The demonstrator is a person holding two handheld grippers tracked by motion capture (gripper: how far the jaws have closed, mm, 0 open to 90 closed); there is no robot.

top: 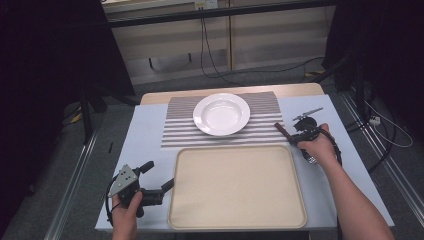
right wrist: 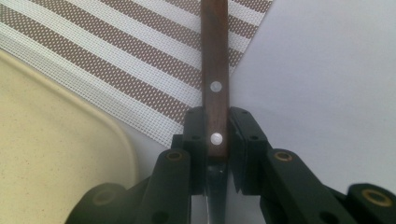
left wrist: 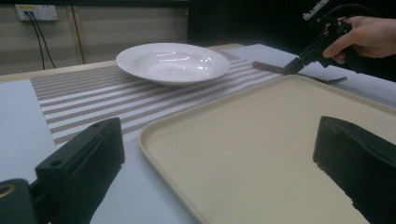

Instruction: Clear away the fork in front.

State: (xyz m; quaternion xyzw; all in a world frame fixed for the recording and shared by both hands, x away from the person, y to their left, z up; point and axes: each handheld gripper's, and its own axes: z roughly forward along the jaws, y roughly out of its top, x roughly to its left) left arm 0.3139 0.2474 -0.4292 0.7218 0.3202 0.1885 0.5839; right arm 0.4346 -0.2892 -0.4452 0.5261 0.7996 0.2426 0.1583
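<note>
Knife handle (right wrist: pixel 215 79) of brown wood, with two pale rivets, is clamped between the jaws of our right gripper (right wrist: pixel 215 140); in the right gripper view it lies partly over the corner of the striped placemat (right wrist: pixel 116 60) and partly over the pale table cover (right wrist: pixel 327 84). From above we see the right gripper (top: pixel 300 132) just beside the far right corner of the beige tray (top: pixel 237 220), with the handle (top: pixel 283 131) pointing toward the placemat (top: pixel 175 132). Our left gripper (top: pixel 159 177) rests at the near left corner of the tray, and its jaws stand wide apart with nothing between them. On the placemat, behind the tray, stands a white deep plate (top: pixel 221 114).
</note>
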